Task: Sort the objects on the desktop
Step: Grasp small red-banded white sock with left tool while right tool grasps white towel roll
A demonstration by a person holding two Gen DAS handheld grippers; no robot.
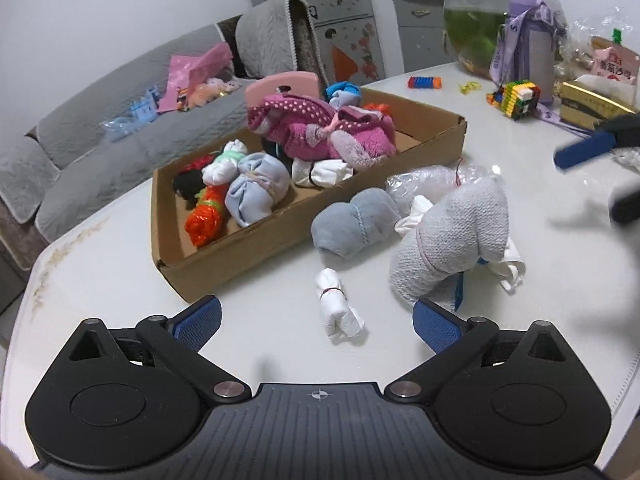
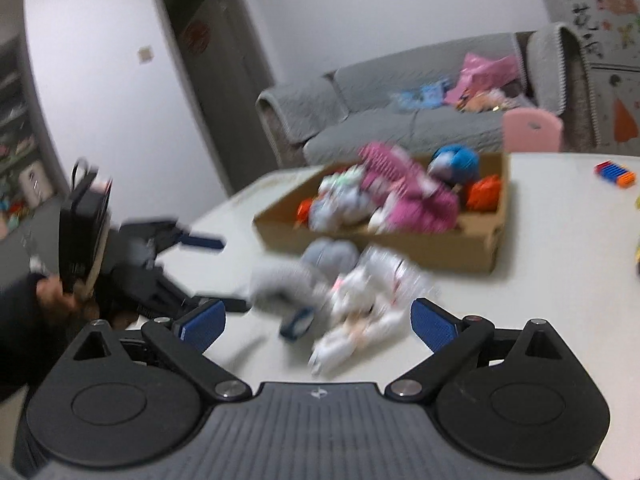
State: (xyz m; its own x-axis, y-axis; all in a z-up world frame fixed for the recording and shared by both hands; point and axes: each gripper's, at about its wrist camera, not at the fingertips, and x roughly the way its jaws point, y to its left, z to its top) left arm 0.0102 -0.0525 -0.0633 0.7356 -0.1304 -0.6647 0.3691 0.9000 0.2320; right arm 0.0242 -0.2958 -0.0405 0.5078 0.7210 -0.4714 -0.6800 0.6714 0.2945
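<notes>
A cardboard box (image 1: 424,148) on the white table holds several rolled socks and a pink fluffy pair (image 1: 320,128). In front of the box lie a blue-grey roll (image 1: 352,224), a large grey towel roll (image 1: 448,236), crumpled white cloths and a small white bundle (image 1: 338,314). My left gripper (image 1: 316,322) is open, and the small white bundle lies just ahead between its fingers, untouched. My right gripper (image 1: 600,180) hangs open at the right, blurred. In the blurred right wrist view, the right gripper (image 2: 318,324) is open over the loose pile (image 2: 344,300); the left gripper (image 2: 216,272) is open at the left.
At the back right stand a glass bowl (image 1: 480,20), a purple bottle (image 1: 532,44), a toy-brick block (image 1: 516,98), a gold box (image 1: 592,106) and snack bags. A pink chair back (image 1: 284,82) and a grey sofa (image 1: 100,152) lie beyond the table's curved left edge.
</notes>
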